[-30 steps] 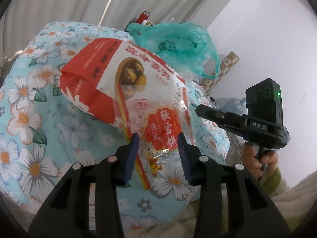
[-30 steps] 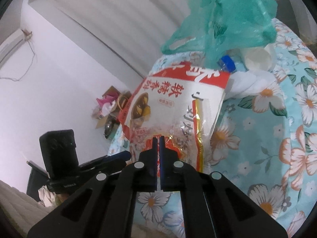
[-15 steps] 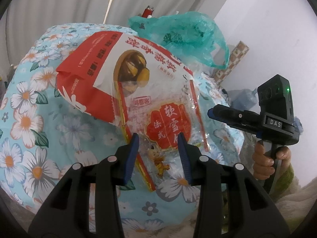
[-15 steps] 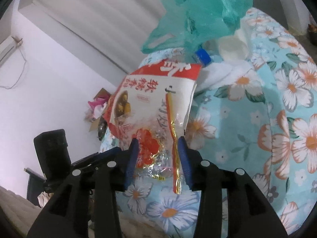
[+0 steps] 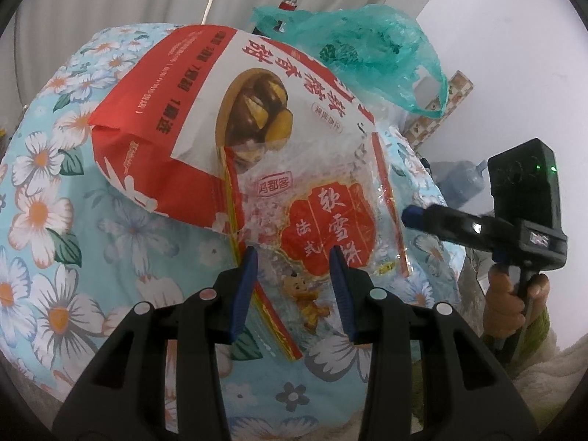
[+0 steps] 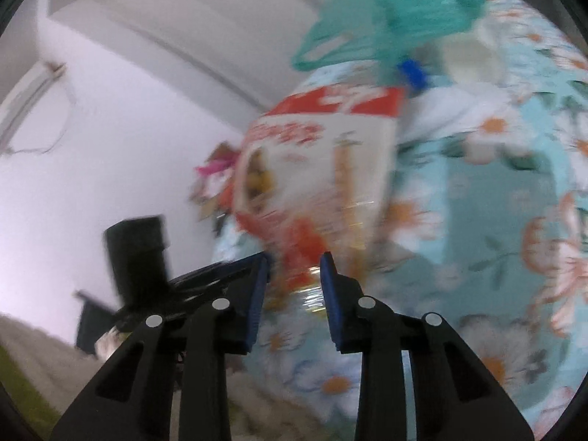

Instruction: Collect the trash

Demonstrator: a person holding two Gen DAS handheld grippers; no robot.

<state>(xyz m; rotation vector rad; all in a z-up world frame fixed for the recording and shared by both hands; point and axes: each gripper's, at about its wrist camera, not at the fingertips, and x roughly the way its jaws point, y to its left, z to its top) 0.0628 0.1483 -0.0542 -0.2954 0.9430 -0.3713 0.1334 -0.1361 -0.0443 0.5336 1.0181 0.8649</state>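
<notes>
Through the left wrist camera I see my left gripper (image 5: 293, 286) with its blue-padded jaws partly open. The clear lower end of the red-and-white printed plastic snack bag (image 5: 257, 147) lies between them, but I cannot tell whether the pads touch it. The bag rests on the light-blue quilt with white and orange flowers (image 5: 55, 220). A crumpled teal plastic carrier bag (image 5: 367, 47) sits just behind the snack bag's top edge. At the right, a hand (image 5: 511, 294) holds my right gripper (image 5: 413, 217) by its handle, its blue tip close beside the snack bag's right edge.

The right wrist view is blurred. My right gripper (image 6: 294, 286) has its jaws apart and closing, with the snack bag's (image 6: 316, 169) shiny lower end between the blue pads; no pad clearly presses it. The teal bag (image 6: 397, 3) is above, on the quilt (image 6: 496, 239). The left gripper (image 6: 235, 272) shows dark at the left.
</notes>
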